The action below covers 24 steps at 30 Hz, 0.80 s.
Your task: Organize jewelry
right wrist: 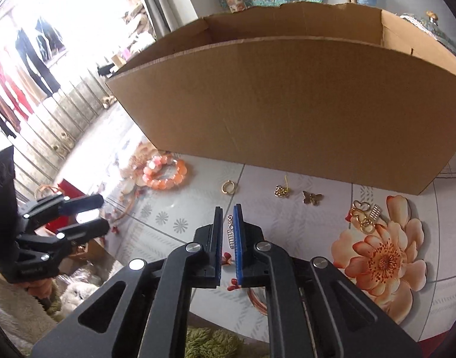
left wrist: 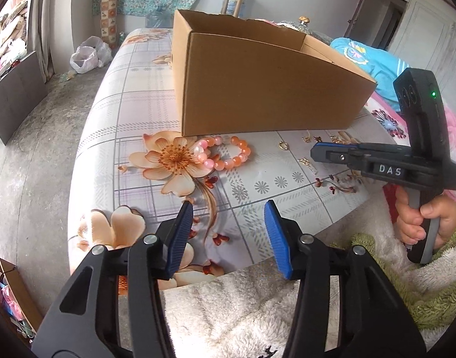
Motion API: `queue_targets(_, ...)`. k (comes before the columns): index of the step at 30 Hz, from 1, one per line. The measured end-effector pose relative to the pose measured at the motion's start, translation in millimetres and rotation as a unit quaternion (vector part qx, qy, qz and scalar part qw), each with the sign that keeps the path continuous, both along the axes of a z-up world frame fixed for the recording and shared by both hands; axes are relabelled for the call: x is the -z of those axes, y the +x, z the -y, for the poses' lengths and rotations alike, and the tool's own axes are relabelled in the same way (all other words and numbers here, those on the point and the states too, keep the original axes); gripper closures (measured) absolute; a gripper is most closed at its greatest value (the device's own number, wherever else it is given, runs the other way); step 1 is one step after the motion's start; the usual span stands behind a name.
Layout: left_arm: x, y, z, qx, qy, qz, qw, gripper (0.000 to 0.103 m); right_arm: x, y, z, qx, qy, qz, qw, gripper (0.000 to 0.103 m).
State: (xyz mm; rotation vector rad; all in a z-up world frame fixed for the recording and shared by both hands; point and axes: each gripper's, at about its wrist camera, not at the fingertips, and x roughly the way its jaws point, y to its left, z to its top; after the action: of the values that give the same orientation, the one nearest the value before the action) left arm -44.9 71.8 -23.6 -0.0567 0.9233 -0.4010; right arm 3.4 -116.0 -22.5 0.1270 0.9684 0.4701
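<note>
An open cardboard box (left wrist: 257, 83) (right wrist: 287, 113) stands on the floral tablecloth. In front of it lie orange and pink bead bracelets (left wrist: 225, 153) (right wrist: 165, 176), a gold ring (left wrist: 283, 145) (right wrist: 228, 187), a gold knot charm (right wrist: 281, 191), a butterfly charm (right wrist: 312, 198) and gold pieces (right wrist: 365, 216). My left gripper (left wrist: 228, 226) is open and empty above the table's near edge. My right gripper (right wrist: 228, 232) (left wrist: 317, 150) has its jaws nearly closed around a small silver comb-like charm (right wrist: 230, 232) lying on the table.
A blue garment (left wrist: 368, 59) lies behind the box on the right. A white and green fluffy blanket (left wrist: 243, 307) lies at the near edge. The table drops off to a concrete floor (left wrist: 34, 149) on the left, with a plastic bag (left wrist: 89, 55) there.
</note>
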Motion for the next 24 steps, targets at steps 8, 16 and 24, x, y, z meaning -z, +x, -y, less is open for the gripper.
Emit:
queue_targets(8, 5.4, 8.8, 48.5, 0.074, -0.014, -0.005, 0.9972, 0.056, -9.2, -32.3, 56.4, 0.077, 0.017, 0.006, 0.997, 0.081)
queue_targets(16, 8.3, 27.3, 107.4, 0.135, 0.019, -0.002, 0.9906, 0.066, 6.2, -55.0, 87.9, 0.134, 0.025, -0.005, 0.991, 0.081)
queue_targets(24, 18.4, 39.4, 123.9, 0.134, 0.028, -0.021, 0.9904, 0.068, 4.4, -56.0, 86.6, 0.158, 0.021, 0.010, 0.987, 0.081)
